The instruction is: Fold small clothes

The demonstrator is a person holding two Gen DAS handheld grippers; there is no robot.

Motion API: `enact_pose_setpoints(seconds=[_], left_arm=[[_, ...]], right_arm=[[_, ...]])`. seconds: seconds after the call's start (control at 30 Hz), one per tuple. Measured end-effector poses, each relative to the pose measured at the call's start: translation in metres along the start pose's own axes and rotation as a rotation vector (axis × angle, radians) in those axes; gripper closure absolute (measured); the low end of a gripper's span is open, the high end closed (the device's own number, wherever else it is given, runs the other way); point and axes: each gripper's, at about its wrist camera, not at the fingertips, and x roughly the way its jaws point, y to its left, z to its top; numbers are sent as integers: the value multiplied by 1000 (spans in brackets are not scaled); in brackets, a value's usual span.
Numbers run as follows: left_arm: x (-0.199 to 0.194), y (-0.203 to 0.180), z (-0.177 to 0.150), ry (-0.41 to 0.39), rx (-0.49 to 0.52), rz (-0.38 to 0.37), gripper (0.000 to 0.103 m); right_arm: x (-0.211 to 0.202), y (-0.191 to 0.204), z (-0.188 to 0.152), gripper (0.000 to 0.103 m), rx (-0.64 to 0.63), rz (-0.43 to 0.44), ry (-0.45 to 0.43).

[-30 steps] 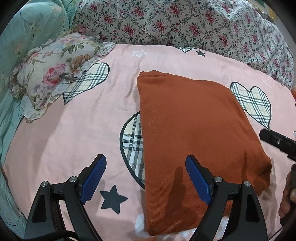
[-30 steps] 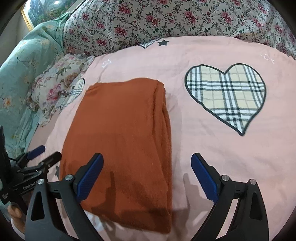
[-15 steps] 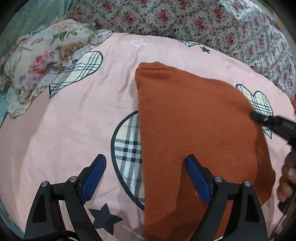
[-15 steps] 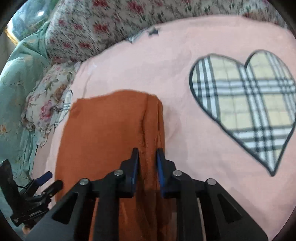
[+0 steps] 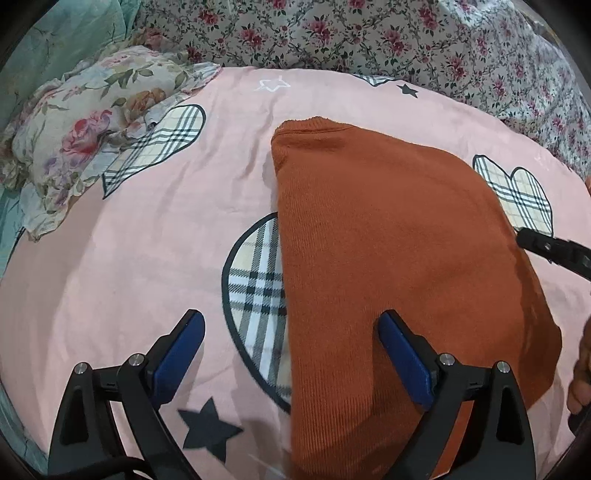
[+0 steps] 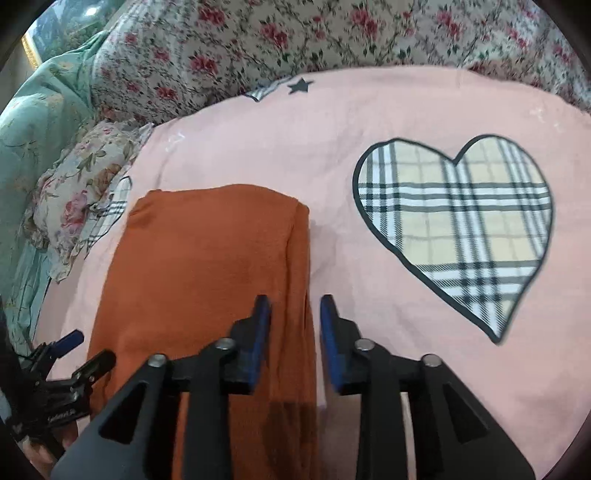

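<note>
Rust-orange knit garment [image 5: 388, 258], folded into a thick rectangle with a fine ribbed weave, lies on a pink bedsheet [image 5: 147, 258] printed with plaid hearts and small dark stars. All places below are told from this garment. Its long left edge is a smooth rounded fold crossing one plaid heart [image 5: 255, 291]; its long right edge, seen in the right wrist view [image 6: 207, 273], shows stacked layers with a narrow seam line running along it. The far short edge is straight with softly rounded corners.

The left gripper [image 5: 291, 354] stands wide apart over the near left edge, one blue-padded finger above bare sheet, the other above the knit, holding nothing. The right gripper [image 6: 295, 328] has its fingers drawn close but not together, astride the layered right edge near the near end; whether the pads [image 6: 258, 332] touch the cloth I cannot tell.

Beyond the far left corner sits a ruffled pillow [image 5: 85, 133] in a large rose print. Along the far side runs a quilt [image 5: 369, 33] in a small floral print. To the right, open pink sheet carries a large plaid heart [image 6: 458, 229]. Teal fabric [image 6: 40, 122] bunches further left.
</note>
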Motion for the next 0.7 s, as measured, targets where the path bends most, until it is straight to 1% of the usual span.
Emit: enact_pose_setpoints(seconds=[0.07,0.1,0.13,0.27,0.33,0.43,0.57,0.7], left_arm=[[-8,-3,-5,-6,11,12,7],[-14,-4,-9,-12,19,22,7],[-19,-4,-12,-19,22,29,7],[-38,-7,-23,-41,30,55,7],[-47,-7,-28,-46,29,58,7],[-58,-6,-35,-55,25,64,7],[-67,-5,-43,-61,30,70,7],[-72,-4,-55,-63,44,71,6]], right_arm=[[-9,5,-7,58,-7,14,14],[-14,7,-13,50,-13,16,24],[-18,10,-19,44,-22,15,31],[-38,24,-41,32,-69,2,30],[-46,29,-50,23,-88,-14,26],[-56,38,-60,17,-124,-30,23],[-63,50,-70,12,-168,-34,25],[-65,62,-81,8,-231,-91,29]])
